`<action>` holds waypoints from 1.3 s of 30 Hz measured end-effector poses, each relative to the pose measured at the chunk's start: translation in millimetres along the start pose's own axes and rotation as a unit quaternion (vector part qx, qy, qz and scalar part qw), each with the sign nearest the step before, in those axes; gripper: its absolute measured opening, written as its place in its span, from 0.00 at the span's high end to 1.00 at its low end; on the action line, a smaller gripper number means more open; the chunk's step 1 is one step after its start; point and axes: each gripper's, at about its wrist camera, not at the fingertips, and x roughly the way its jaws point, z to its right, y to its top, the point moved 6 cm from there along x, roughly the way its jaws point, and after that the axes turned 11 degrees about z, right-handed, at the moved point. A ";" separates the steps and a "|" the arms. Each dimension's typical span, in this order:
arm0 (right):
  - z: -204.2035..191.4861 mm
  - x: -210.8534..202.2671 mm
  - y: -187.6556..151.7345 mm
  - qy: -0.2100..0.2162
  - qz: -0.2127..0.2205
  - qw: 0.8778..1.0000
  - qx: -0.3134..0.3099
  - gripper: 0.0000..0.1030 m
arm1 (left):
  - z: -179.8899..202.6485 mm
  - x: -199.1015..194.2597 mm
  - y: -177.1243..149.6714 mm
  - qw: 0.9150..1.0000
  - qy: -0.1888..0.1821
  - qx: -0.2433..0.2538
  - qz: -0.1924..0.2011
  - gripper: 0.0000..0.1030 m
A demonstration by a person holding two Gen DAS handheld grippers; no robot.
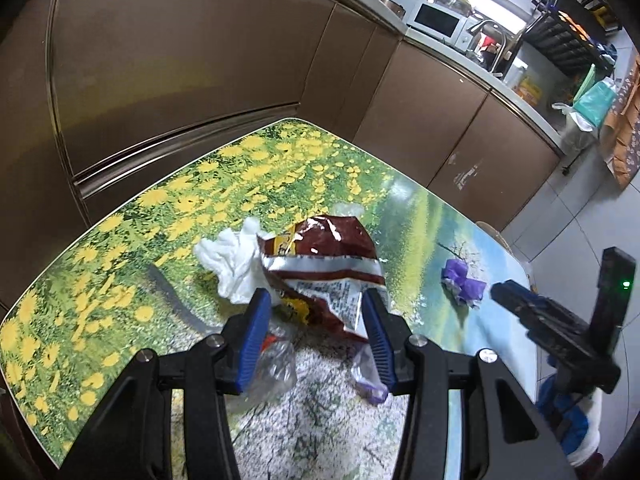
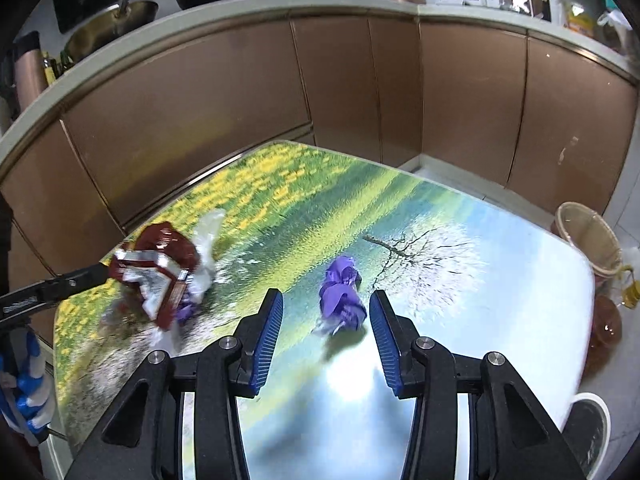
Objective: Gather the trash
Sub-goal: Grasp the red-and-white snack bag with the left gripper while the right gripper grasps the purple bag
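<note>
A crumpled dark red snack bag (image 1: 320, 256) lies on the flower-print table (image 1: 160, 216), with a white tissue wad (image 1: 228, 260) at its left. My left gripper (image 1: 316, 300) is open, its blue fingers on either side of the bag's near edge. Clear plastic (image 1: 276, 368) and a purple scrap (image 1: 370, 376) lie between the fingers. A purple wrapper (image 2: 340, 296) lies on the table, between the tips of my open right gripper (image 2: 326, 300). It also shows in the left wrist view (image 1: 464, 282), just ahead of the right gripper (image 1: 504, 292).
Brown cabinets (image 2: 340, 92) run behind the table under a counter with a microwave (image 1: 434, 20). A woven basket (image 2: 588, 240) and an amber bottle (image 2: 606, 328) stand on the floor past the table's right edge. A round white bin rim (image 2: 592, 424) is lower right.
</note>
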 end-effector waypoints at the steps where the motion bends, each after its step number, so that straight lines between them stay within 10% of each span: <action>1: 0.6 5.4 -0.6 0.000 -0.003 1.000 0.001 0.56 | 1.0 2.9 0.6 1.000 0.001 -0.001 -0.002 0.57; 21: 7.3 56.3 -23.7 0.017 -0.053 0.998 0.014 0.66 | -6.9 20.6 -10.4 0.998 -0.010 -0.059 -0.032 0.93; 39: -17.6 -50.4 -23.2 0.028 0.003 0.999 0.015 0.68 | -1.7 -60.5 8.5 0.998 -0.025 -0.057 0.033 0.93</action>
